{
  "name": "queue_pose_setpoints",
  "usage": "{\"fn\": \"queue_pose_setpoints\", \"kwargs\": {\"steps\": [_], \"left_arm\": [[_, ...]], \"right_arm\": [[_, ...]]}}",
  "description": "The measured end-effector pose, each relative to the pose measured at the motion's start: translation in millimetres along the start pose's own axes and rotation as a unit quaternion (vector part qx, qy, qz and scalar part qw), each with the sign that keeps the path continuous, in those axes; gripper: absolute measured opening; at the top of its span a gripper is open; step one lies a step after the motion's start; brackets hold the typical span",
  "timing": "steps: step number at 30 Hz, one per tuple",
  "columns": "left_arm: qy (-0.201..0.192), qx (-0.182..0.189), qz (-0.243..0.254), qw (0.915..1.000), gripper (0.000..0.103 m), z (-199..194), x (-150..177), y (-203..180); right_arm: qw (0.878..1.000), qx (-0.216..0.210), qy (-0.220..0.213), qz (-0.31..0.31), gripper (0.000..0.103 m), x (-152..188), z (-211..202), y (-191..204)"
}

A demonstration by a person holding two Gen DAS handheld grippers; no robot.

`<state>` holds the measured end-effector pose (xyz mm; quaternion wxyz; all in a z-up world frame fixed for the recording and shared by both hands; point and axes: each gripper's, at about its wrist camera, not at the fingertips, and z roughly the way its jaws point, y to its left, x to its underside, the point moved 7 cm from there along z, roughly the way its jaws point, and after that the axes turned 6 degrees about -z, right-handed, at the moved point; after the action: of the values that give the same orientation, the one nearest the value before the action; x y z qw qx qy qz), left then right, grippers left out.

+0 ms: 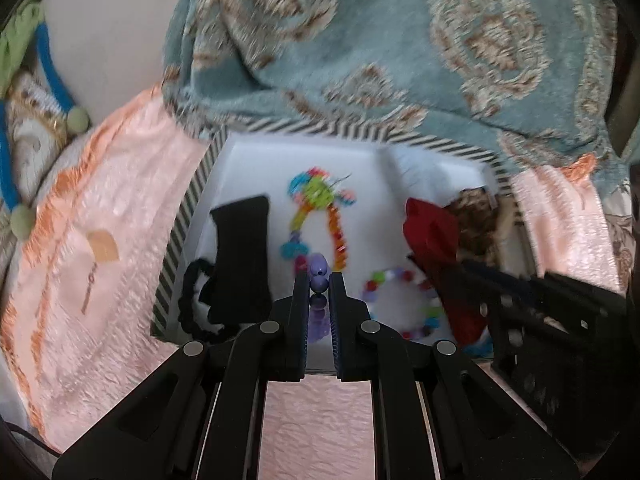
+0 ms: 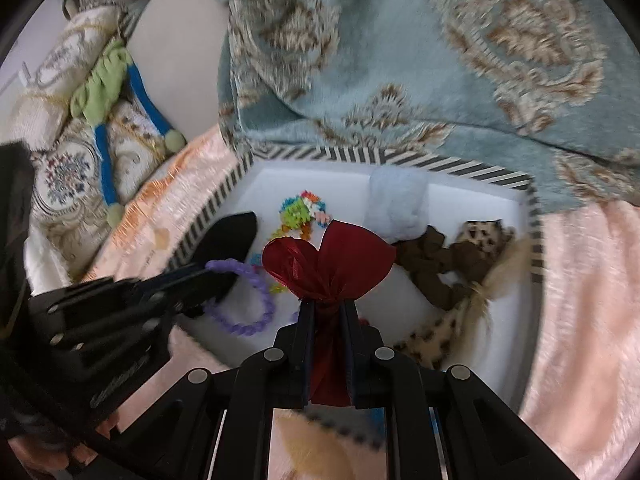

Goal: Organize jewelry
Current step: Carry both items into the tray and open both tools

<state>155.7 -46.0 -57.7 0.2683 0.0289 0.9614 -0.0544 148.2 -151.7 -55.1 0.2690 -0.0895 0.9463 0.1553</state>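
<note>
Striped tray (image 1: 182,236) on pink bedspread (image 1: 112,208).

Soft, even daylight in both views; no glare, only faint shadows inside the white striped-rim tray (image 1: 280,152). Motion blur smears the teal patterned woven blanket (image 1: 360,40) and the multicoloured bead bracelets (image 1: 316,216). Near black gripper frames stay sharp. Fisheye bending and dark vignette at all corners.

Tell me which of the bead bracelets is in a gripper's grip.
The purple bracelet: the left gripper is shut on it and it hangs above the tray. The multicoloured round one and the rainbow piece lie loose on the tray floor.
</note>
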Motion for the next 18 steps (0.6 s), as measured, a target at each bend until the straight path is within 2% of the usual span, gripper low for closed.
{"fn": "queue_pose_setpoints", "kwargs": {"steps": [8,10,12,14,15,18], "left_arm": [[0.007,-0.012,-0.012,0.9998,0.008,21,10,16],[0.009,-0.010,-0.013,0.9998,0.011,24,13,16],[0.007,-0.014,-0.011,0.9998,0.023,26,15,16],[0.005,-0.011,-0.013,0.9998,0.032,26,16,15],[0.006,-0.010,-0.015,0.9998,0.035,26,17,16],[0.006,-0.019,-0.023,0.9995,0.036,27,18,19]], "right_arm": [[1.000,0.013,0.025,-0.007,0.012,-11,40,-10],[1.000,0.017,0.020,-0.007,0.012,-12,44,-11],[1.000,0.015,0.014,-0.005,0.013,-13,45,-11],[1.000,0.017,0.010,-0.008,0.028,-12,45,-11],[1.000,0.018,0.010,-0.008,0.032,-10,43,-11],[1.000,0.015,0.003,-0.002,0.034,-6,37,-10]]}}
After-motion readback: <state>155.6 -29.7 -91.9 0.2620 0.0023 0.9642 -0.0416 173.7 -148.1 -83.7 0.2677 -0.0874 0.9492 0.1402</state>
